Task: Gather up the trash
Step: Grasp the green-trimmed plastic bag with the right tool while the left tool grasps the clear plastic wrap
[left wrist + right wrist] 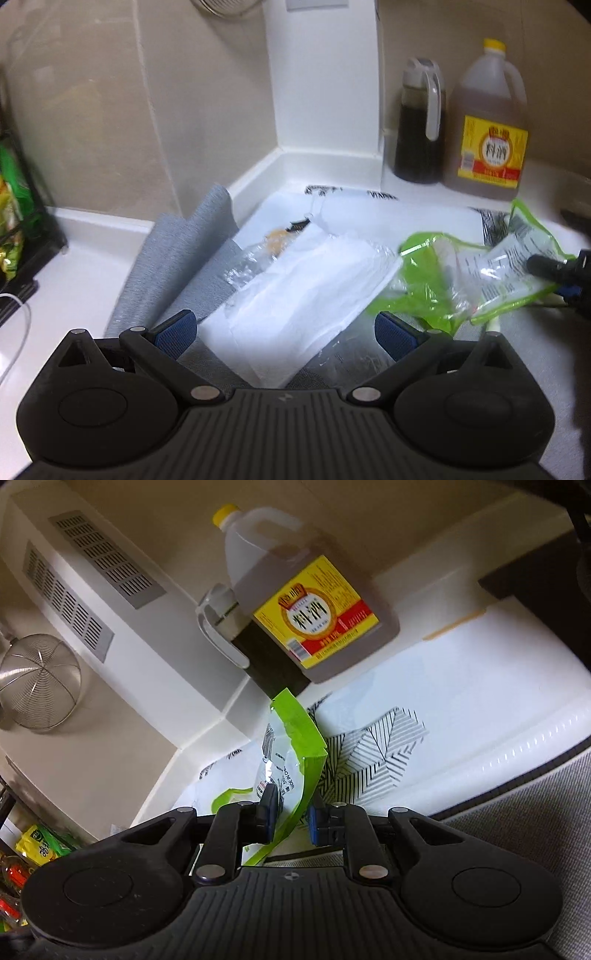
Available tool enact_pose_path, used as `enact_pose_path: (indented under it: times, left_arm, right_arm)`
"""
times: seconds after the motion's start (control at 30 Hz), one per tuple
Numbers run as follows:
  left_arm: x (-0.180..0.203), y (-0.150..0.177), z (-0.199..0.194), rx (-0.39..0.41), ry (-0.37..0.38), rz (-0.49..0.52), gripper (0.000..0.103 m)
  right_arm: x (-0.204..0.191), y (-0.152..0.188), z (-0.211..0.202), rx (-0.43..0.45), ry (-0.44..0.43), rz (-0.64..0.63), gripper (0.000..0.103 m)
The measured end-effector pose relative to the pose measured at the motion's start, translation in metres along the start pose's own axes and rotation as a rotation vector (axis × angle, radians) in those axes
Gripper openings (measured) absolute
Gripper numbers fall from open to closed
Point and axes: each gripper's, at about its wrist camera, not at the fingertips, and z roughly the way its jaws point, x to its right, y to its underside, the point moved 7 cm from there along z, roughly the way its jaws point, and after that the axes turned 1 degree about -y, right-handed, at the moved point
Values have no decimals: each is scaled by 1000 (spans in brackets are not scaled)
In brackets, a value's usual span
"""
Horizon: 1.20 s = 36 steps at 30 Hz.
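Item: crinkled green-and-clear plastic wrapper (291, 771), pinched between your right gripper (291, 818) pads, jaws nearly together. Keep the pinch firm while lifting.

Item: flat white plastic bag (295, 295), ahead of your left gripper (284, 332), jaws spread wide, empty. Straddle its near edge before closing.

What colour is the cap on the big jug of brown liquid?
Yellow; the cap tops the jug, clearest in the left wrist view.
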Motion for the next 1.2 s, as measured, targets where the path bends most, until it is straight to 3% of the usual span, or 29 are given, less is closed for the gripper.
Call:
enact_pose_path:
  times: [0.17,0.37,0.43,0.47,0.5,0.57,0.6,0.97,1.2]
  left_arm:
    - [15,-11,6,13,56,-8,103]
    - [28,-15,31,-16,31,-19,100]
    - [26,-14,34,-30,42,-57,77]
    - [26,-12,35,-43,62,-74,52]
    - [25,-11,35,-58,78,-89,34]
    - [22,-10,30,-55,84,-96,9]
    - [20,-10,27,-50,85,-97,6]
    - [-21,-18,-51,76,107,-217,2]
    - [-39,-7,-119,135,69,-248,2]
  right_arm:
    - [-2,0,1,-8,-3,-5,18]
    - [-2,0,3,-15,-2,-7,18]
    - [-3,0,2,-15,-3,-8,18]
    - [-3,0,2,-16,-4,-9,18]
    - [-3,-1,2,-15,-4,-10,18]
    - [-3,0,2,-15,-5,-11,18]
    - [-4,0,2,-14,-7,-12,18]
    - [-5,-1,-2,22,-18,-18,18]
    - [-23,-15,-35,237,-94,-70,17]
